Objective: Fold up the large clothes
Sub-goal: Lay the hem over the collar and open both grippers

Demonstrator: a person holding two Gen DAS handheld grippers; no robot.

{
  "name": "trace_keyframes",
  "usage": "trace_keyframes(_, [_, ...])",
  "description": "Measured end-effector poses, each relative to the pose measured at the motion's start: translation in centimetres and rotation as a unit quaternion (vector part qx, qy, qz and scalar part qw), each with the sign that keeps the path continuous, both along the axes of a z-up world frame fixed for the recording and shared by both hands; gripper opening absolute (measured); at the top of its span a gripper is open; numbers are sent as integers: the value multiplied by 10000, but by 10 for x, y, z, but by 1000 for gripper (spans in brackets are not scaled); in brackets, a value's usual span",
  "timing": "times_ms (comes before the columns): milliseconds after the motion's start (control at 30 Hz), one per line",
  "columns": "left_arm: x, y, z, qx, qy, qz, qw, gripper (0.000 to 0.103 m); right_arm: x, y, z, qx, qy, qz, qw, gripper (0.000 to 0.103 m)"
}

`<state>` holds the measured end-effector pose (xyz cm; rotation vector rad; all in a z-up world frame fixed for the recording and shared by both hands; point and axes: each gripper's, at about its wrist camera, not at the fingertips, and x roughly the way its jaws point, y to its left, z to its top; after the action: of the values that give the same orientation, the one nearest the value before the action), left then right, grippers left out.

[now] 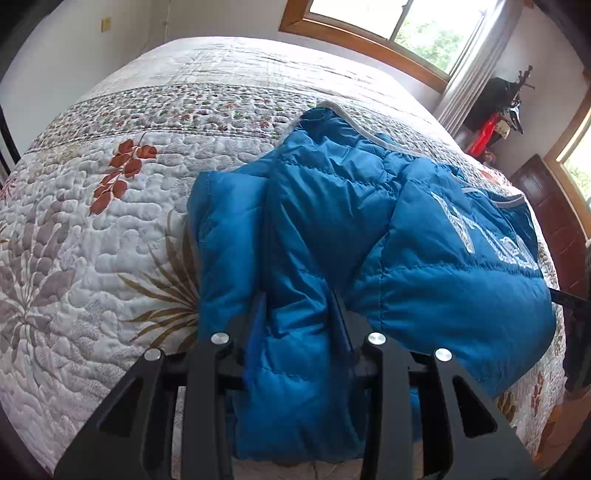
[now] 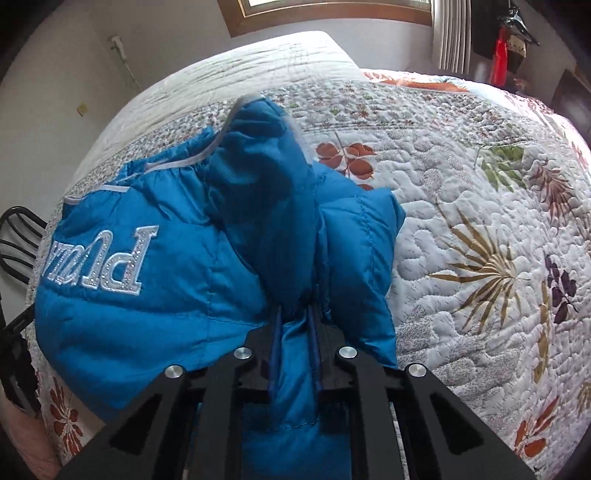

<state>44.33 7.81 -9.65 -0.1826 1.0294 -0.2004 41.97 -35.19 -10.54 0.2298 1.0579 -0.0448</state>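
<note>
A puffy blue quilted jacket (image 1: 424, 258) with grey trim and sparkly white lettering lies bunched on a floral quilted bed (image 1: 92, 258). In the left wrist view my left gripper (image 1: 298, 299) has a thick roll of the jacket between its fingers, and the pads press into it. The right wrist view shows the same jacket (image 2: 166, 314) with its hood lying toward the far side. My right gripper (image 2: 295, 310) is clamped narrowly on a fold of the blue fabric near the bed's front edge. The fabric hides both sets of fingertips.
The quilt (image 2: 480, 221) stretches wide to the right of the jacket. A wood-framed window (image 1: 388, 26) and curtain (image 1: 469, 74) stand behind the bed. A coat stand with a red item (image 1: 491, 125) and a dark wooden door (image 1: 554, 221) are at the right. A black metal chair (image 2: 18, 236) sits beside the bed.
</note>
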Motion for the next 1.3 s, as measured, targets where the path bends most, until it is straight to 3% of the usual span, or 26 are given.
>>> trace_keyframes(67, [-10, 6, 19, 46, -142, 264, 9995, 33, -16, 1, 20, -249, -317, -250, 9989, 16])
trace_keyframes(167, [-35, -5, 56, 101, -756, 348, 9965, 34, -42, 24, 53, -687, -917, -230, 9931, 18])
trace_keyframes(300, [-56, -61, 77, -319, -941, -243, 9948, 34, -52, 81, 68, -310, -1224, 499, 9907, 18])
trace_keyframes(367, [-65, -96, 73, -271, -985, -521, 9934, 34, -49, 112, 63, -181, -1189, 832, 9893, 18])
trace_keyframes(500, [-64, -130, 46, -86, -894, -549, 9944, 34, -48, 153, 39, -294, -1151, 1139, 9864, 16])
trace_keyframes(700, [-69, -143, 18, 393, -1060, -712, 9910, 34, -39, 157, -6, -338, -853, 1095, 9897, 16])
trace_keyframes(867, [-69, -148, -2, 638, -1164, -719, 9885, 34, -39, 161, -24, -513, -971, 1062, 9883, 15])
trace_keyframes(1100, [-69, -137, 0, 193, -1072, -691, 9916, 33, -40, 153, -24, -213, -1012, 1071, 9889, 14])
trace_keyframes(1300, [-82, -140, 28, 229, -1417, -553, 9881, 39, -51, 134, 14, 269, -1492, 1005, 9833, 13])
